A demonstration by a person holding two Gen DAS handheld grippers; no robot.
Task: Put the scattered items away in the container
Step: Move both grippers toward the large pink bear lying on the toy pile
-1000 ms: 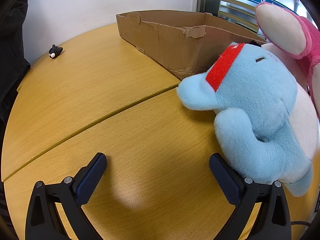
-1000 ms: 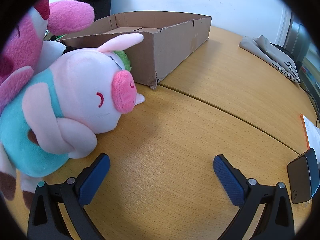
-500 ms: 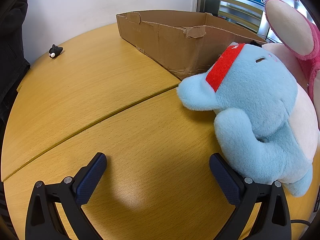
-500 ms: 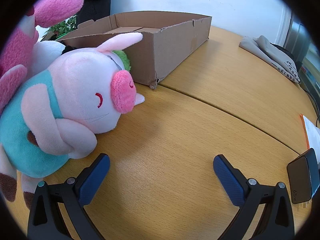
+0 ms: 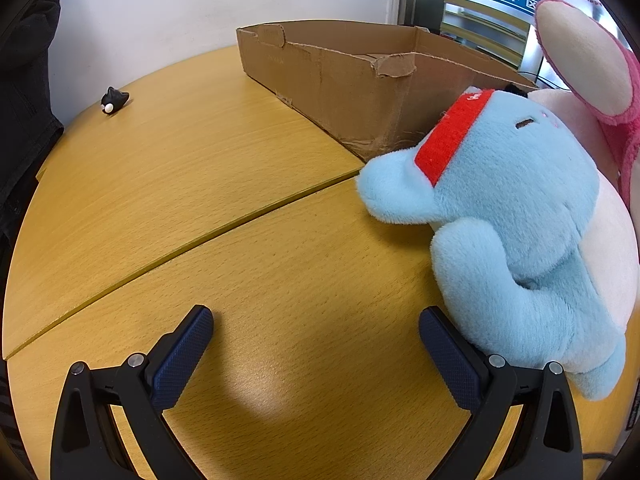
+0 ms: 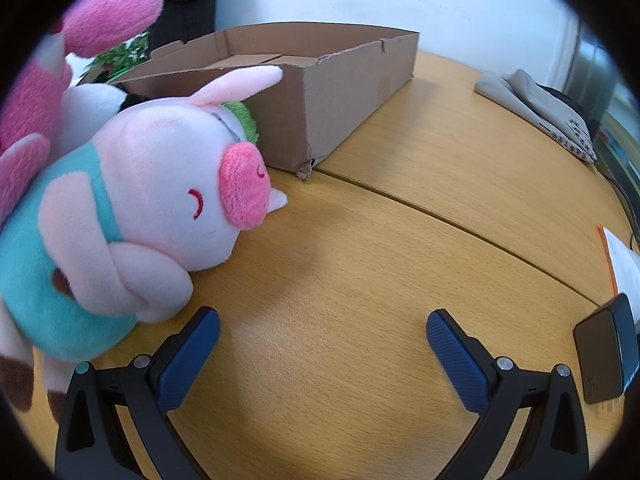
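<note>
A light blue plush with a red headband point(image 5: 520, 220) lies on the wooden table, right of my left gripper point(image 5: 316, 344), which is open with nothing between its fingers; the right finger point(image 5: 448, 356) touches the plush's lower edge. A pink pig plush in a teal outfit point(image 6: 132, 216) lies left of my right gripper point(image 6: 323, 346), also open and holding nothing. A dark pink plush point(image 6: 92, 40) point(image 5: 588, 68) rises behind both toys. The brown cardboard box point(image 5: 340, 76) point(image 6: 340, 92) stands open-topped behind them.
A small black figure point(image 5: 113, 101) sits at the table's far left edge. A folded grey cloth point(image 6: 536, 108), a paper with an orange edge point(image 6: 620, 260) and a dark device point(image 6: 608, 352) lie on the right. A person in dark clothes point(image 6: 180, 0) stands behind the box.
The dark pink plush has shifted upward and away behind the other toys in both views. Both grippers and the two near plushes have hardly moved.
</note>
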